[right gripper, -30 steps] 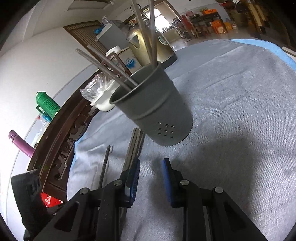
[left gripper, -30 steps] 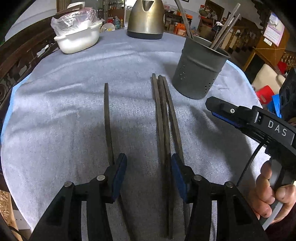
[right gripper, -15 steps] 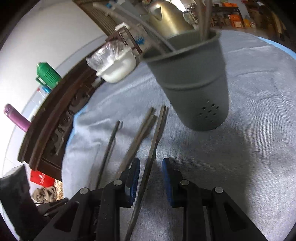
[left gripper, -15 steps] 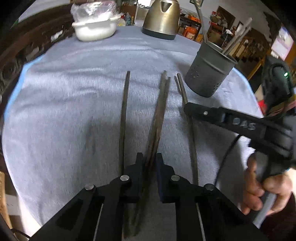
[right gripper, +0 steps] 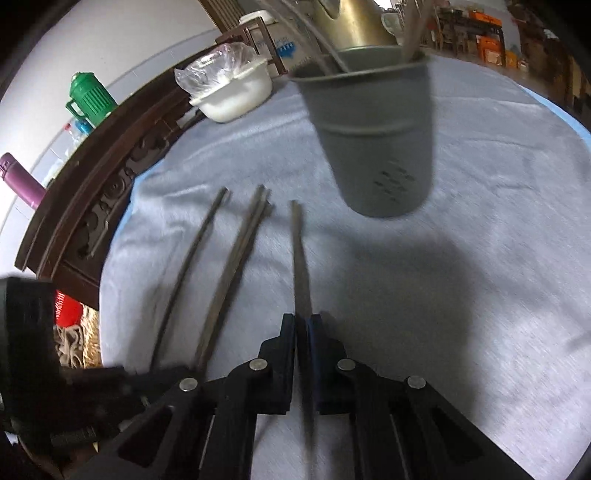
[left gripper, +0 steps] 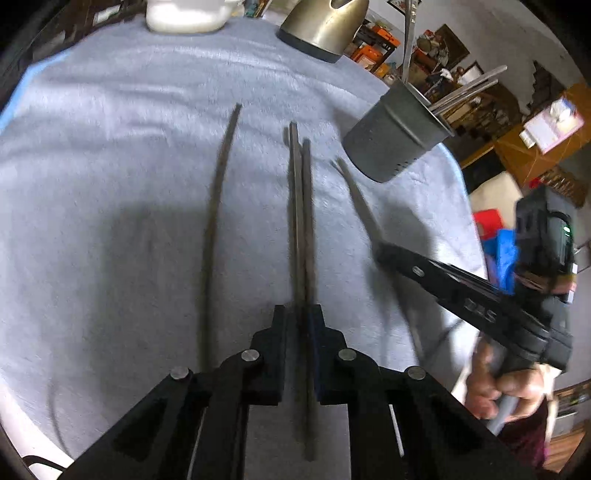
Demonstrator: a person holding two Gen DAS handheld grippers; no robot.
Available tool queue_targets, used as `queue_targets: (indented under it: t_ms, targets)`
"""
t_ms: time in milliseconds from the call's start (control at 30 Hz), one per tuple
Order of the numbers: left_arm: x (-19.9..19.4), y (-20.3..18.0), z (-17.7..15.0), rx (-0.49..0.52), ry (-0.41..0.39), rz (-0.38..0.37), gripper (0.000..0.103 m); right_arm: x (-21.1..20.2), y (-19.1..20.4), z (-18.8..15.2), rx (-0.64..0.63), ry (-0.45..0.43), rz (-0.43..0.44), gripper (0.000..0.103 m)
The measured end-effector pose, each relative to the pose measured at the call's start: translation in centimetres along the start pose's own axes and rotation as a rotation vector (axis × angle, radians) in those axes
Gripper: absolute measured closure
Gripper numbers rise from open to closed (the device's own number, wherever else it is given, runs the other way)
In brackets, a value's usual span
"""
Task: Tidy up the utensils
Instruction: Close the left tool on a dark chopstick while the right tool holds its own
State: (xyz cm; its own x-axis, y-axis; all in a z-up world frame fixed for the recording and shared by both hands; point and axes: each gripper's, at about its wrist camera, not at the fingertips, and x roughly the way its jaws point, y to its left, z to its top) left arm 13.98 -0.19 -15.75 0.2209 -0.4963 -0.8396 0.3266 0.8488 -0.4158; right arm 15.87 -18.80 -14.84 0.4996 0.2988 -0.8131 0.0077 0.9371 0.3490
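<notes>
1. Your left claw [left gripper: 300,314] is now clamped on the pair of chopsticks [left gripper: 300,206] in the middle of the row. A second ago its fingers stood wide apart over the cloth; half a second ago they were closing around the pair.

2. Your right claw [right gripper: 303,321] has also closed, and it grips the single chopstick [right gripper: 300,258] nearest the holder. A second ago it was apart and aimed at the holder; half a second ago that stick lay loose between its fingers.

3. In the left wrist view the right claw's stick [left gripper: 356,192] has swung away from the pair. Its far tip now points toward the base of the grey utensil holder [left gripper: 395,144]. Whether it has left the cloth I cannot tell; the frames are blurred.

4. One lone chopstick [left gripper: 218,206] lies untouched on the cloth-covered surface [left gripper: 110,166], to the left of the gripped pair and apart from it.

5. The holder stands upright on the far right of the surface, with several utensils already leaning in it. The kettle [left gripper: 325,26] and white bowl [left gripper: 184,18] sit beyond, well clear of the work.

6. So both grasps look made, and three of the four loose sticks are in hand. My judgement is that the lift and carry to the holder comes next, with the lone stick left for a later pass.
</notes>
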Motion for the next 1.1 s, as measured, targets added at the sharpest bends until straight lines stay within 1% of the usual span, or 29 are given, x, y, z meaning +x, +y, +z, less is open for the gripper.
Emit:
queue_targets:
  t_ms: [167,233,333,500,533,667,733,767,867,933,1033,1100]
  targets:
    - [0.1,-0.3,1.8,0.033,-0.004,0.038,0.091,-0.4,-1.1,0.1,0.052,0.01,0.013,0.093]
    - [0.4,-0.4,2.9,0.043,-0.008,0.052,0.091,-0.3,-1.5,0.5,0.09,0.012,0.024,0.093]
    - [0.8,-0.4,5.0,0.05,-0.012,0.066,0.091,0.0,-1.6,0.9,0.103,0.005,0.026,0.093]
    - [1.9,-0.9,7.0,0.063,0.013,0.059,0.091,0.5,-1.5,1.5,0.123,0.0,0.037,0.091]
    - [2.6,-1.4,7.4,0.064,0.017,0.065,0.091,0.5,-1.5,1.5,0.121,0.0,0.037,0.091]
    - [2.6,-0.9,7.9,0.054,0.013,0.061,0.091,0.4,-1.4,1.2,0.114,0.006,0.058,0.091]
    - [2.5,-0.6,7.9,0.063,0.016,0.082,0.091,0.3,-1.6,0.8,0.128,0.014,0.079,0.091]
    - [2.6,-0.4,7.9,0.068,0.019,0.092,0.092,0.2,-1.7,0.6,0.139,0.022,0.093,0.091]
    - [2.3,-0.3,7.4,0.077,0.028,0.09,0.093,0.3,-1.5,0.0,0.155,0.065,0.135,0.091]
    - [2.1,-0.2,7.3,0.085,0.036,0.096,0.093,0.3,-1.3,-0.2,0.155,0.081,0.132,0.091]
    - [1.9,0.0,7.3,0.105,0.048,0.114,0.093,-0.2,-0.8,0.2,0.137,0.061,0.109,0.091]
    - [2.0,0.1,7.4,0.116,0.066,0.11,0.093,-0.3,-0.7,0.8,0.132,0.042,0.087,0.086]
